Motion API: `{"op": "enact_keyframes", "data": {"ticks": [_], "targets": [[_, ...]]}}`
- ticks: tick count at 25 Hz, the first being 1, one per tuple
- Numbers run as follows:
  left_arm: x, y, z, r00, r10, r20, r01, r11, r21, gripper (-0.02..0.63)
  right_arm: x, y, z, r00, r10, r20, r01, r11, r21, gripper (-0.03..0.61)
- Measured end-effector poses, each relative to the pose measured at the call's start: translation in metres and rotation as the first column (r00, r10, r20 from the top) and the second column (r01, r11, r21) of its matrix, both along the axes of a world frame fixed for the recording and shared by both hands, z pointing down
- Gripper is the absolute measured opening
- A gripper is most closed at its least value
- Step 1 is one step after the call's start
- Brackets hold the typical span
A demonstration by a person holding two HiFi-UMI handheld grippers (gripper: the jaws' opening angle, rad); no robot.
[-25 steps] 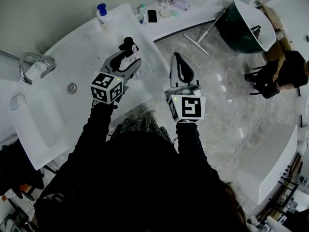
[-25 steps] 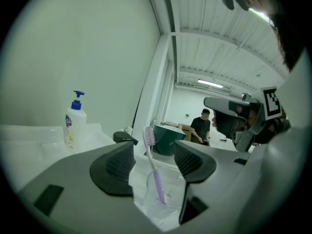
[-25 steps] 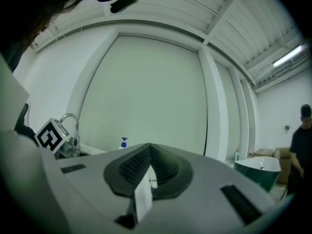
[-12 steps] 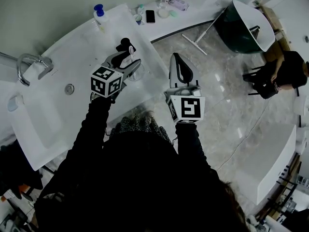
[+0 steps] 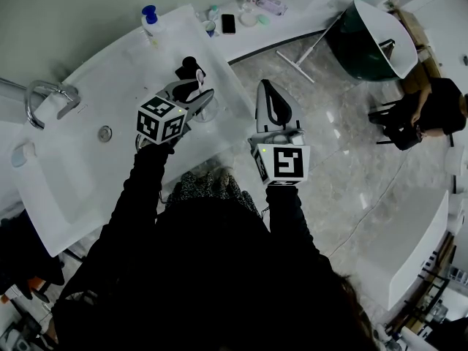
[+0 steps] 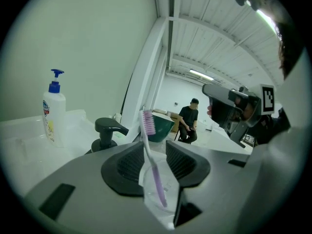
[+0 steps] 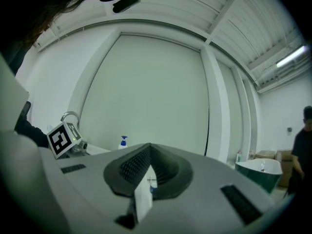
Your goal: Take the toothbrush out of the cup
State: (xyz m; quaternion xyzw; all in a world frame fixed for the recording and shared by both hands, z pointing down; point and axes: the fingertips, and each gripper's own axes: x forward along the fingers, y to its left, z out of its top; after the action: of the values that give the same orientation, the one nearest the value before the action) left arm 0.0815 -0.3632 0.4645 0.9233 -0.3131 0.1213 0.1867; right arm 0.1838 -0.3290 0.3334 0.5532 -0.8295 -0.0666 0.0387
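A purple toothbrush (image 6: 147, 122) stands head-up in a clear cup (image 6: 169, 189) on the white counter near the sink's right edge. In the head view the cup (image 5: 207, 110) and toothbrush (image 5: 199, 81) sit at the tip of my left gripper (image 5: 199, 99). The jaws of my left gripper (image 6: 155, 152) have just been closing, and their ribbed pads now sit against the cup's two sides. My right gripper (image 5: 268, 88) hovers over the floor to the right of the counter, apart from the cup. Its jaws (image 7: 150, 167) are shut and hold nothing.
A black pump dispenser (image 5: 189, 68) stands just behind the cup. A blue-capped soap bottle (image 5: 151, 22) is at the counter's back, and a faucet (image 5: 47, 97) over the sink basin (image 5: 80, 167) is to the left. A phone (image 5: 229, 24), small bottles, a green tub (image 5: 365, 39) and a seated person (image 5: 431, 112) lie farther off.
My left gripper has moved slightly forward to the cup and its jaws have narrowed around it. The right gripper has not moved.
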Motion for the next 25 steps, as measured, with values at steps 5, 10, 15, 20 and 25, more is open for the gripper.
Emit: {"op": "enact_keyframes", "data": {"ticks": [5, 10, 15, 20, 25], "targets": [[0.000, -0.001, -0.002, 1.000, 0.003, -0.013, -0.003, 1.000, 0.000, 0.064, 0.000, 0.000, 0.000, 1.000, -0.005, -0.004, 0.005, 1.000, -0.001, 0.005], [-0.001, -0.003, -0.001, 1.000, -0.003, -0.012, 0.003, 1.000, -0.006, 0.046, -0.001, -0.001, 0.002, 1.000, -0.007, -0.003, 0.007, 1.000, -0.008, 0.005], [-0.002, -0.003, -0.003, 1.000, -0.010, -0.030, 0.010, 1.000, -0.009, 0.035, -0.002, -0.001, 0.004, 1.000, -0.013, -0.005, 0.013, 1.000, -0.012, 0.005], [-0.003, -0.003, -0.011, 0.998, -0.025, -0.058, 0.026, 1.000, 0.006, 0.026, -0.004, -0.002, 0.005, 1.000, -0.019, -0.002, 0.019, 1.000, -0.014, 0.005], [-0.004, -0.003, -0.021, 0.997, -0.036, -0.075, 0.037, 0.999, 0.019, 0.026, -0.004, -0.002, 0.006, 1.000, -0.020, 0.015, 0.020, 1.000, -0.023, 0.005]]}}
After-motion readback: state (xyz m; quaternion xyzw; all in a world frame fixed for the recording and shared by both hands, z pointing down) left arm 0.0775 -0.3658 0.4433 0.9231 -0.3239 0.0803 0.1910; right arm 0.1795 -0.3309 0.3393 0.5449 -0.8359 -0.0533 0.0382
